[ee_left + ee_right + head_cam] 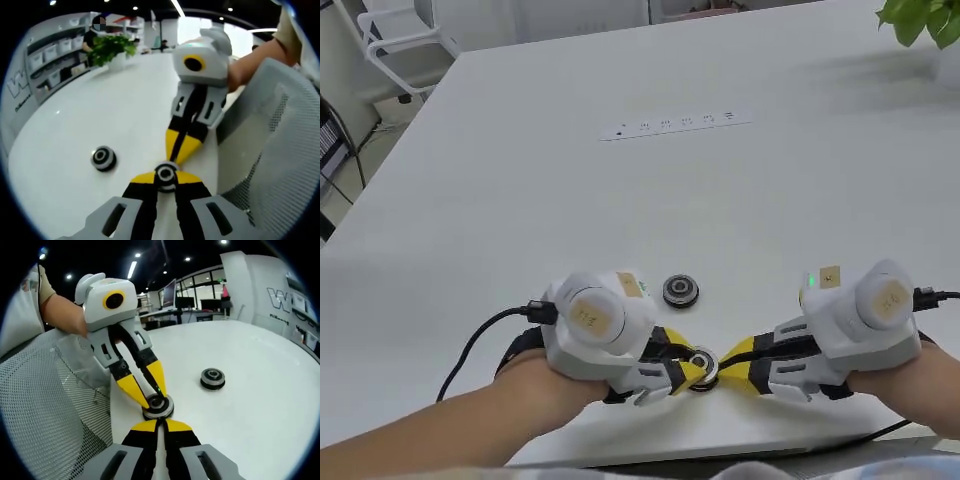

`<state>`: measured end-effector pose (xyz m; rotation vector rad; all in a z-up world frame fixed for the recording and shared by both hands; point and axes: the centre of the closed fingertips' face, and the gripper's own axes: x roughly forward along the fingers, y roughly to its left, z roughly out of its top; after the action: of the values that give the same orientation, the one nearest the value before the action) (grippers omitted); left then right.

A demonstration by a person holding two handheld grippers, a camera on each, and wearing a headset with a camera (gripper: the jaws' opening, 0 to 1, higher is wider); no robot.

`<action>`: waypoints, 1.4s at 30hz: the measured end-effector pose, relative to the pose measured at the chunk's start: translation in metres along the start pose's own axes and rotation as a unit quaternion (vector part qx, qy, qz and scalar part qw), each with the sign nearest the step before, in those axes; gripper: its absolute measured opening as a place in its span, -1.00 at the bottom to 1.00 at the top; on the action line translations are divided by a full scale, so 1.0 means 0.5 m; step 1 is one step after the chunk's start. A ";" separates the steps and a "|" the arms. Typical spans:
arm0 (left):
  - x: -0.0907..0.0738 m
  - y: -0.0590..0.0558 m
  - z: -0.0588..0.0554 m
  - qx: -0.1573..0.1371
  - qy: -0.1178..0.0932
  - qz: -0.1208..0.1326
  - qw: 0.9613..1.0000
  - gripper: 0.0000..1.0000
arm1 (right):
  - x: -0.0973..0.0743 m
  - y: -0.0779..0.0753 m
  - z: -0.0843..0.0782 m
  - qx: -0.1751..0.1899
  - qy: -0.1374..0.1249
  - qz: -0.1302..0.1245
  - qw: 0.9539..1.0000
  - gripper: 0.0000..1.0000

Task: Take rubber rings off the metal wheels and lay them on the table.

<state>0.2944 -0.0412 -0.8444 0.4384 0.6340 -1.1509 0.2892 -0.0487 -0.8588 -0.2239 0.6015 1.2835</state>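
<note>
Left hand-held gripper [166, 181]: jaws squeeze a small wheel [166, 173]
Right hand-held gripper [176, 156]: closed tips touch that wheel
Second wheel [103, 158]: alone on the white worktop [125, 100]

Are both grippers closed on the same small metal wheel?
Yes, the left gripper and right gripper both pinch one small metal wheel at the table edge.

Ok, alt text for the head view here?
Two hand-held grippers meet near the front edge of a white table: the left gripper clamps a small wheel while the right gripper, shut, touches its rim. A second wheel lies just behind, and a power strip farther back.
</note>
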 end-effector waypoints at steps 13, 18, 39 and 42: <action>0.000 -0.001 -0.001 0.006 0.006 0.006 1.000 -0.75 | -0.007 -0.001 -0.001 0.057 -0.007 -0.017 0.998 -1.00; 0.000 -0.002 -0.002 0.008 0.008 0.007 1.000 -0.75 | -0.009 -0.001 0.001 0.073 -0.013 -0.021 0.997 -1.00; 0.001 -0.002 -0.002 0.013 0.012 0.014 1.000 -0.76 | -0.014 -0.012 0.018 0.190 -0.067 -0.012 0.979 -1.00; 0.001 -0.002 -0.002 0.013 0.012 0.015 1.000 -0.76 | -0.015 -0.008 0.023 0.197 -0.073 -0.007 0.978 -1.00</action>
<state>0.2935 -0.0411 -0.8453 0.4834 0.6319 -1.1269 0.2951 -0.0504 -0.8461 0.1915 0.7119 1.1287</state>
